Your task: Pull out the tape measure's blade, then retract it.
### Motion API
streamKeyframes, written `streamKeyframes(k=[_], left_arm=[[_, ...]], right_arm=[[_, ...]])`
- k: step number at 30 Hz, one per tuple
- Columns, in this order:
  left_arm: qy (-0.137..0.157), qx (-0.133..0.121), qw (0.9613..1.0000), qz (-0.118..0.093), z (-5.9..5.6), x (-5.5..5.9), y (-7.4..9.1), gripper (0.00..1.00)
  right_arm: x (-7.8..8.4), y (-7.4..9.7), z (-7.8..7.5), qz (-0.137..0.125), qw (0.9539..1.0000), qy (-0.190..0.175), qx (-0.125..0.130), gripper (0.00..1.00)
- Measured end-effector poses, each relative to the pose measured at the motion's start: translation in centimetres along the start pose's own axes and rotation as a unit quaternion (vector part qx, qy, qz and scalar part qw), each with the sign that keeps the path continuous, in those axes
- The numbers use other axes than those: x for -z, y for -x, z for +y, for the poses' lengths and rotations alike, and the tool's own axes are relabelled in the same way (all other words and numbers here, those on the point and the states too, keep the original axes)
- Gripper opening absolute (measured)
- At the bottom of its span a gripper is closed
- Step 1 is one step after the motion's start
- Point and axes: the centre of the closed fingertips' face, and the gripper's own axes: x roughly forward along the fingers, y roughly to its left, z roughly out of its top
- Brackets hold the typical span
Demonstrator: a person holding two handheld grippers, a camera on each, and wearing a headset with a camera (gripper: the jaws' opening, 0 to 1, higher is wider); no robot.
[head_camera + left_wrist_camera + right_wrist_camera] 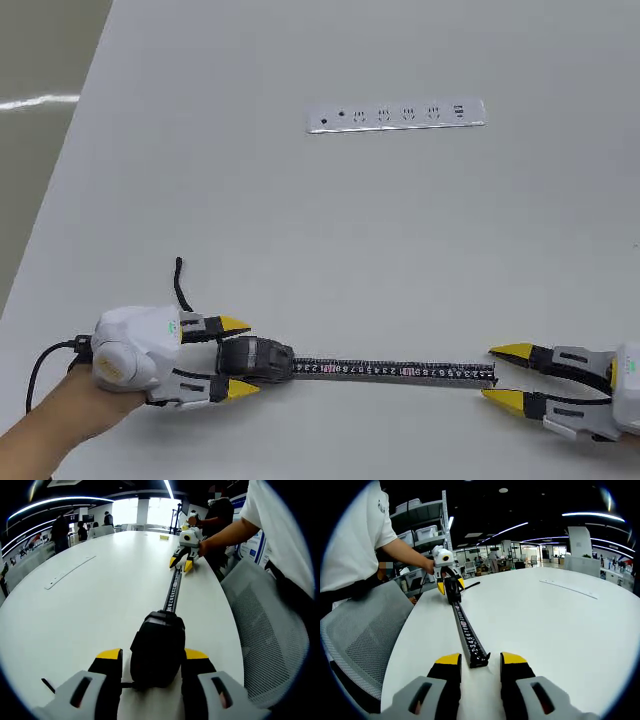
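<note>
We are clenching the left gripper [243, 356] on the tape measure [262, 359], sitting on the table [400, 230] | blade [395, 371] lying extended toward the right gripper [506, 376] | its jaws standing released, flanking the tip.

Black tape measure [256, 358], blade [390, 371] dark with seemingly white marks — white table [350, 230].

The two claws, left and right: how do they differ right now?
The left claw is shut on the tape measure's black case; the right claw is open and holds nothing. The left claw sits at the case end of the drawn-out blade; the right claw faces its free tip without touching it. Both have yellow tips and point at each other.
</note>
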Motion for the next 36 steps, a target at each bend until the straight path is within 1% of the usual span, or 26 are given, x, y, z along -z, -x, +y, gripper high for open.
streamKeyframes(k=[5, 9, 22, 30, 33, 36], left_arm=[[0.003, -0.001, 1.0, 0.0, -0.1, -0.1, 0.0, 0.46], [0.009, -0.003, 1.0, -0.003, 0.0, -0.1, 0.1, 0.48], [0.013, -0.015, 0.9997, -0.011, 0.0, -0.7, 0.4, 0.52], [0.017, -0.025, 0.9994, -0.015, 0.2, -0.9, 0.6, 0.56], [0.021, -0.035, 0.999, -0.02, 0.4, -1.1, 0.9, 0.58], [0.024, -0.04, 0.9986, -0.026, 0.4, -1.3, 1.2, 0.59]], right_arm=[[-0.2, 0.0, 0.1, 0.0, 1.0, 0.002, 0.003, 0.31], [-0.5, 0.1, 0.0, -0.003, 1.0, 0.002, 0.008, 0.34], [-1.1, 0.5, 0.1, -0.008, 0.9997, -0.006, 0.02, 0.41], [-1.5, 0.6, 0.4, -0.011, 0.9994, -0.013, 0.029, 0.43], [-1.8, 0.7, 0.5, -0.015, 0.9991, -0.018, 0.034, 0.44], [-2.1, 0.7, 0.6, -0.016, 0.9989, -0.021, 0.039, 0.46]])
